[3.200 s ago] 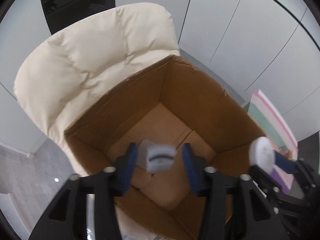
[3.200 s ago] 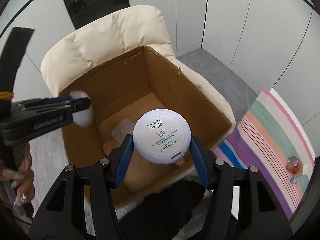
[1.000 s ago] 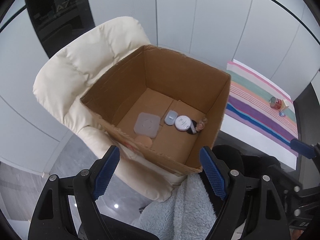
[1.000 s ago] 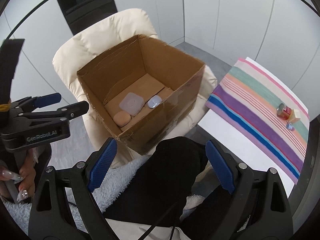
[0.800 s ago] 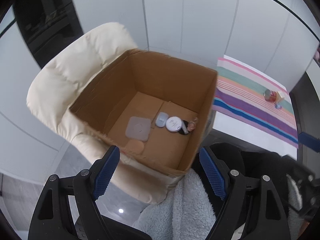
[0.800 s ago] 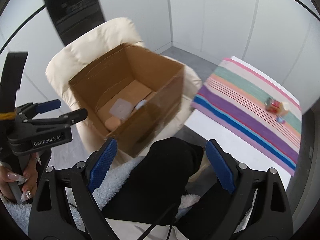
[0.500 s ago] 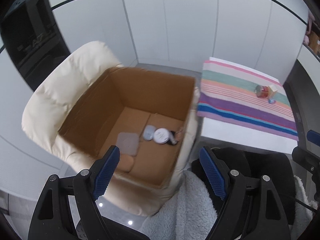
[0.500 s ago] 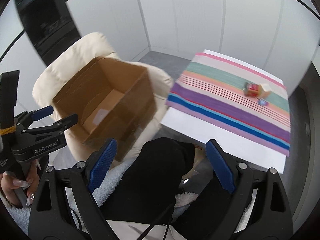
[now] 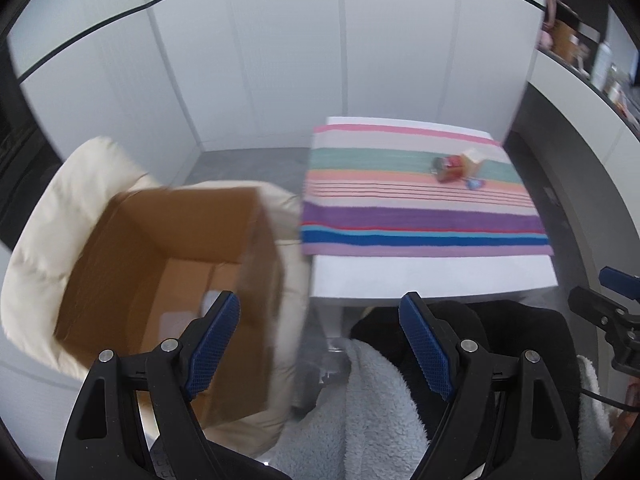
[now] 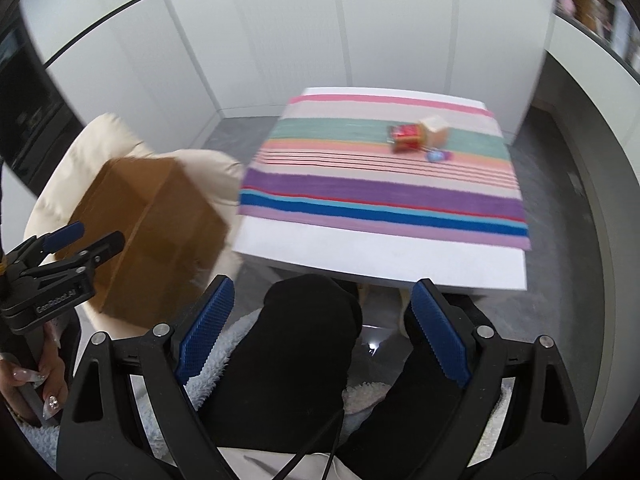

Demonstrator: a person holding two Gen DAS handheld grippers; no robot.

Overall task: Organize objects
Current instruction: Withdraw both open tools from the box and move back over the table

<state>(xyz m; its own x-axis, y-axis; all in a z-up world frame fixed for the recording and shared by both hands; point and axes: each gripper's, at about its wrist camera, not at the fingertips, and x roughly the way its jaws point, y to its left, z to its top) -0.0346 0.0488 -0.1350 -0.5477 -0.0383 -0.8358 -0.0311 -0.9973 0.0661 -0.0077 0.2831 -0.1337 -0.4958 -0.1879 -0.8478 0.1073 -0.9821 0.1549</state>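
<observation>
Cardboard box (image 9: 160, 264) sitting open-topped on cream armchair (image 9: 48, 216) at far left, likely parked there as drop-off bin beside seated person; pale items lying blurred on its floor. Left claw (image 9: 316, 344) hovering wide open, gripping nothing, angled between box and tabletop (image 9: 432, 280). Right claw (image 10: 320, 336) likewise spread open and empty over dark-trousered knees (image 10: 304, 344), pointing toward tabletop, probably lining up for another pickup. Striped cloth (image 10: 380, 192) covering most of tabletop. Remaining pieces clustering near its far right: red tin (image 10: 406, 138) lying on its side, touching beige cube (image 10: 434, 130), small blue trinket (image 10: 436, 156) just beside them, too blurred for finer detail
</observation>
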